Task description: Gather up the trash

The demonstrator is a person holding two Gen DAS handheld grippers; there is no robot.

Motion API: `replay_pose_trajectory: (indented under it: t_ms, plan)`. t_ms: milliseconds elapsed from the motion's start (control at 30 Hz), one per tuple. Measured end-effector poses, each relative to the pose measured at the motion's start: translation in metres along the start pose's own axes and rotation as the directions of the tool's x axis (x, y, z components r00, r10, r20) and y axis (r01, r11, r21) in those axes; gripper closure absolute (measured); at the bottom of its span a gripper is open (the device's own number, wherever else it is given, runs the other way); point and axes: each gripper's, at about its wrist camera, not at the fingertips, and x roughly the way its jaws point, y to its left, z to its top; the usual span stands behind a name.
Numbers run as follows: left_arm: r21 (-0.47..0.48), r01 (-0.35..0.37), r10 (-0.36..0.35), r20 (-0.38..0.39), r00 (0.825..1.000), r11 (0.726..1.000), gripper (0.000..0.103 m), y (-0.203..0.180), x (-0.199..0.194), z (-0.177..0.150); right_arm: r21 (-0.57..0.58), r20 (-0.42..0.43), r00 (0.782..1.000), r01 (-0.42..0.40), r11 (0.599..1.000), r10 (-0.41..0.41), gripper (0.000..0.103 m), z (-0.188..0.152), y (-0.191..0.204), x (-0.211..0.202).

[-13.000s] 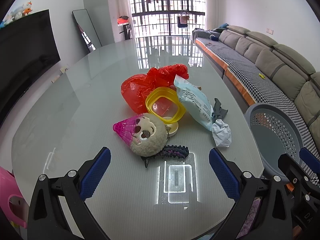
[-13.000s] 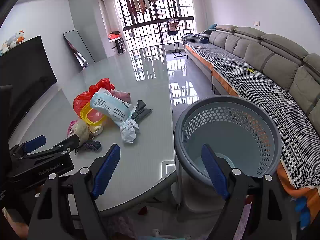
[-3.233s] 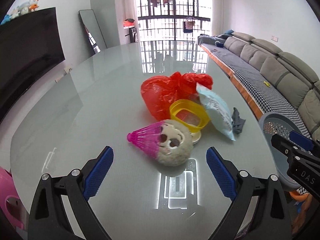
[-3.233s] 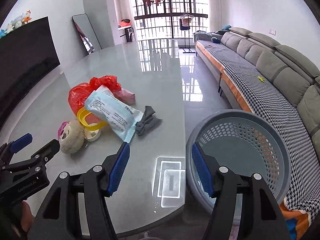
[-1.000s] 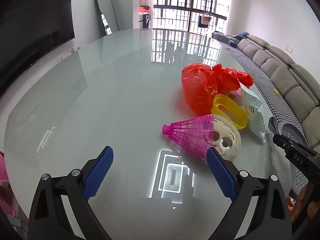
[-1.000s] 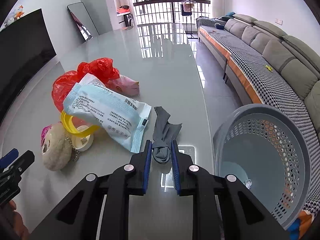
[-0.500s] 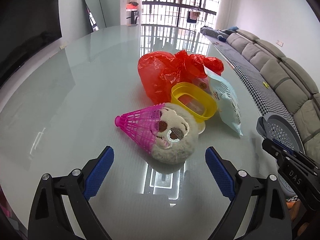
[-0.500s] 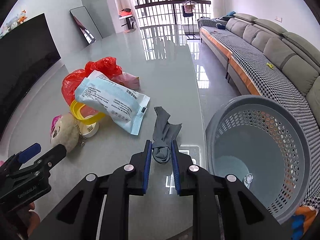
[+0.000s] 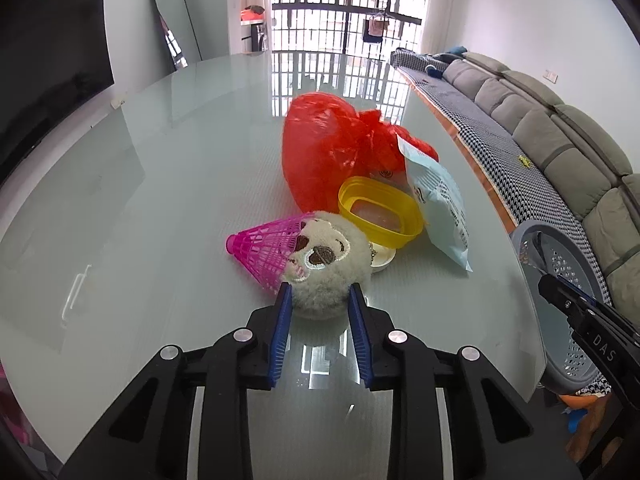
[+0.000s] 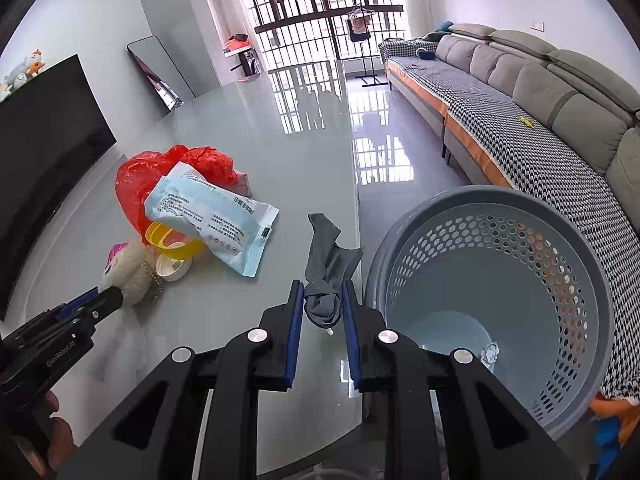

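Near the table's [image 10: 248, 128] right edge, beside the basket [image 10: 600, 280], the right gripper [image 10: 320, 312] pinches a grey sock [image 10: 328, 256] pointing away, while the left gripper [image 9: 318, 312] squeezes the plush [image 9: 324, 264].

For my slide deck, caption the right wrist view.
Right gripper shut on a grey sock beside the grey basket holding crumpled paper.

Clutter on the counter [image 9: 160, 184], basket [image 10: 592, 296] off its right edge.
Plush toy [image 9: 324, 268] lies nearest, shuttlecock [image 9: 264, 248] to its left, tub [image 9: 380, 212] and bag [image 9: 332, 152] behind (packet [image 9: 438, 204] leaning rightmost).
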Motion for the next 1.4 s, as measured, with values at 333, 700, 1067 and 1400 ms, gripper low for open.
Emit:
replay_pose_trajectory:
  t_ms: [333, 700, 1067, 1400]
  plan:
    - [-0.038, 0.021, -0.017, 0.08, 0.997, 0.999, 0.094, 0.033, -0.032, 0.018, -0.012, 0.004, 1.0, -0.014, 1.0, 0.014, 0.084, -0.002, 0.005, -0.003]
    - [-0.07, 0.027, -0.023, 0.069, 0.997, 0.997, 0.095, 0.063, -0.038, 0.02, -0.034, 0.004, 1.0, -0.01, 0.999, 0.01, 0.084, 0.001, 0.015, -0.001]
    - [-0.103, 0.027, -0.025, 0.018, 1.0, 0.994, 0.044, 0.096, -0.037, 0.007, -0.069, -0.007, 1.0, -0.006, 0.998, 0.006, 0.084, -0.001, 0.031, 0.004]
    - [-0.076, 0.037, -0.04, -0.043, 0.998, 0.996, 0.04, 0.117, -0.029, -0.002, -0.095, -0.016, 1.0, 0.0, 0.996, -0.001, 0.084, -0.002, 0.042, 0.008]
